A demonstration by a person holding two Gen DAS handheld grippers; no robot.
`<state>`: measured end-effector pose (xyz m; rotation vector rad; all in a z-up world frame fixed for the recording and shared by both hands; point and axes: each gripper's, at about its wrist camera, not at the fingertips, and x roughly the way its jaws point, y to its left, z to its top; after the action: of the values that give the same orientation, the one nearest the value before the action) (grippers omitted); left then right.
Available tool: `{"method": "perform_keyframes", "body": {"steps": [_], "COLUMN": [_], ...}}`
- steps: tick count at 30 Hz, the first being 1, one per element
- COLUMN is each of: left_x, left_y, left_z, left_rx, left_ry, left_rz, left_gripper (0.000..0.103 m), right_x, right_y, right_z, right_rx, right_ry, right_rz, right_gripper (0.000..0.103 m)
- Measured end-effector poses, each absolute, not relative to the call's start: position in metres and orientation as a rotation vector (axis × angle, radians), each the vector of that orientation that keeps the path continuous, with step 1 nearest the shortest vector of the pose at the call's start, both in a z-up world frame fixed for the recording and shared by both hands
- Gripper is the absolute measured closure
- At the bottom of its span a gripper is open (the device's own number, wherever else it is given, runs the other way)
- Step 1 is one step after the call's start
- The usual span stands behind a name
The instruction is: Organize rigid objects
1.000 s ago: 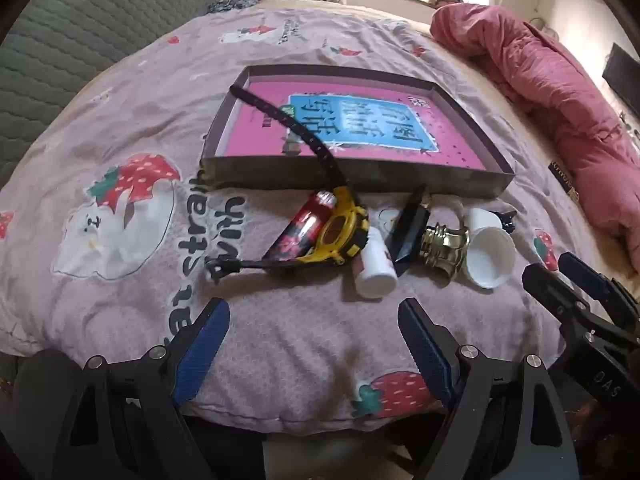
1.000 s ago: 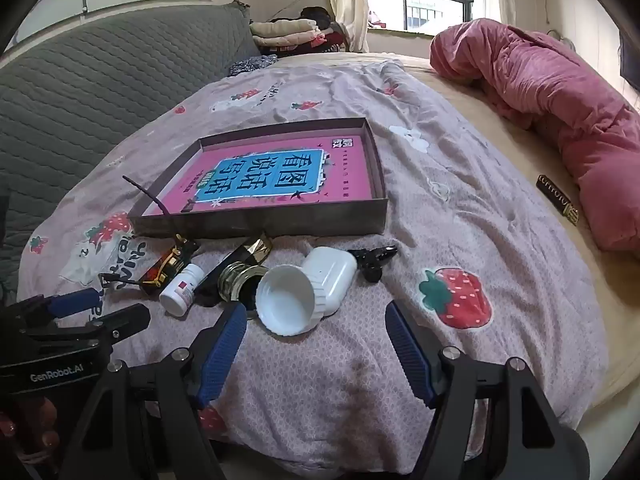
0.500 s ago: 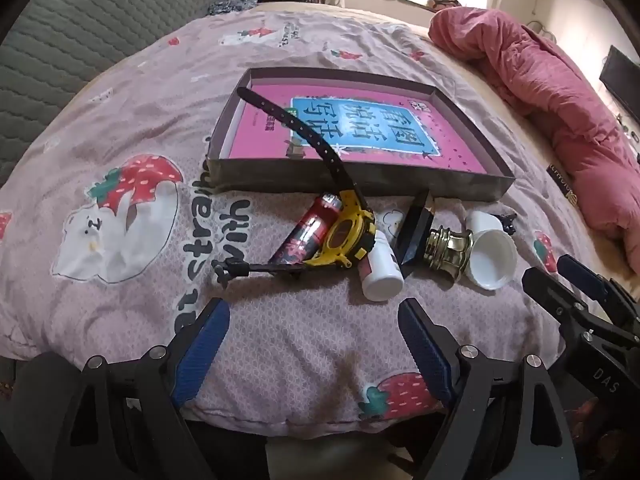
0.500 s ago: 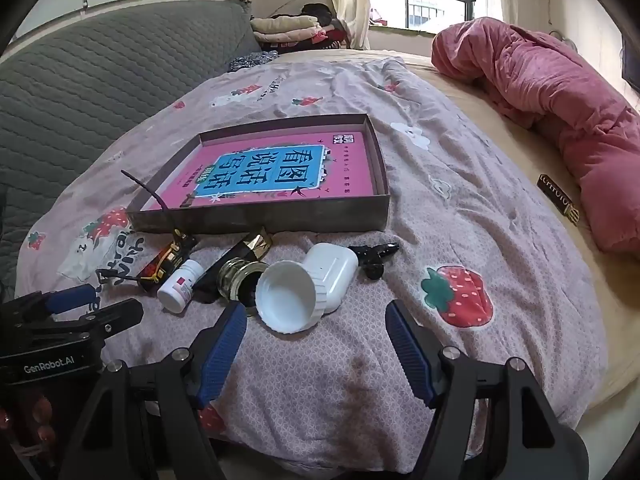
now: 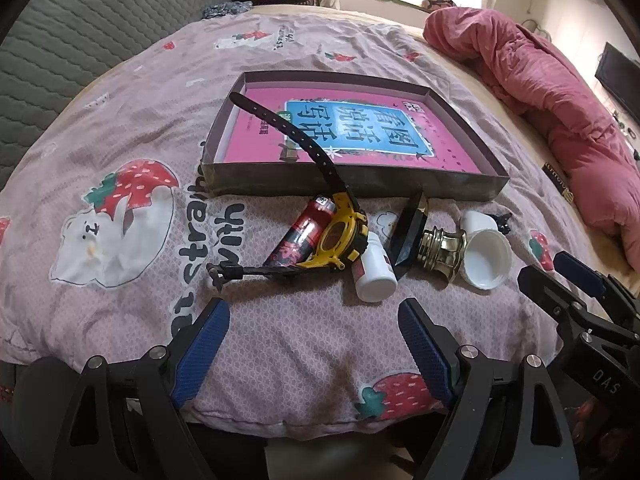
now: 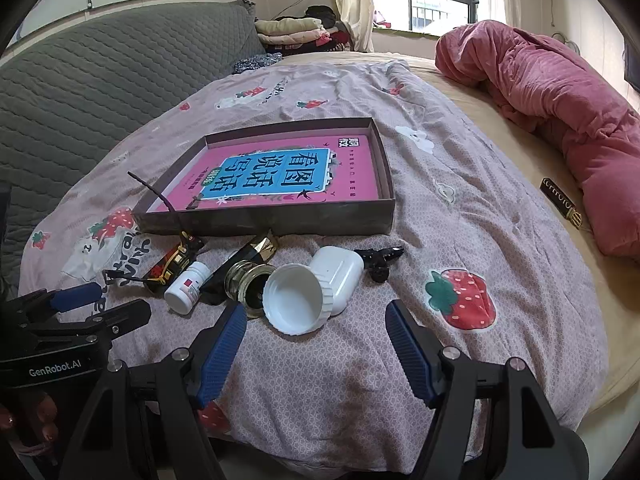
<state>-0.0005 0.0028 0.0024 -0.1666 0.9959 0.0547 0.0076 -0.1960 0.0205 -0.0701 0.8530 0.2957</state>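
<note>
Both views have edged nearer the clutter; only the right view shows the black clip [image 6: 380,262]; yellow watch [image 5: 340,236] lies centre-frame, beyond wide-open, empty left gripper [image 5: 314,326]; right gripper [image 6: 316,334] likewise

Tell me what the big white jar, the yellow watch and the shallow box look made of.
Big white open-mouthed jar: likely plastic, matte and opaque, with a ribbed rim.
Yellow-cased watch with black strap: seemingly moulded plastic case; the long perforated strap looks like rubber or resin.
Shallow brown box: probably cardboard, with thin, dull folded walls.
</note>
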Motion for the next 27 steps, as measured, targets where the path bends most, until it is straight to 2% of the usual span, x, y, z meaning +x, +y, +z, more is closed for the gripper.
{"method": "perform_keyframes", "body": {"steps": [18, 27], "left_x": [-0.001, 0.000], "left_y": [0.000, 0.000], "left_z": [0.007, 0.006], "left_rx": [-0.152, -0.154], "left_ry": [0.971, 0.975], "left_rz": [0.033, 0.027], "left_gripper": [0.016, 0.016], "right_x": [0.004, 0.009], "right_y": [-0.199, -0.196], "right_z": [0.033, 0.022], "right_rx": [-0.076, -0.078], "right_ry": [0.846, 0.849], "right_rz": [0.292, 0.291], "right_gripper": [0.032, 0.032]}}
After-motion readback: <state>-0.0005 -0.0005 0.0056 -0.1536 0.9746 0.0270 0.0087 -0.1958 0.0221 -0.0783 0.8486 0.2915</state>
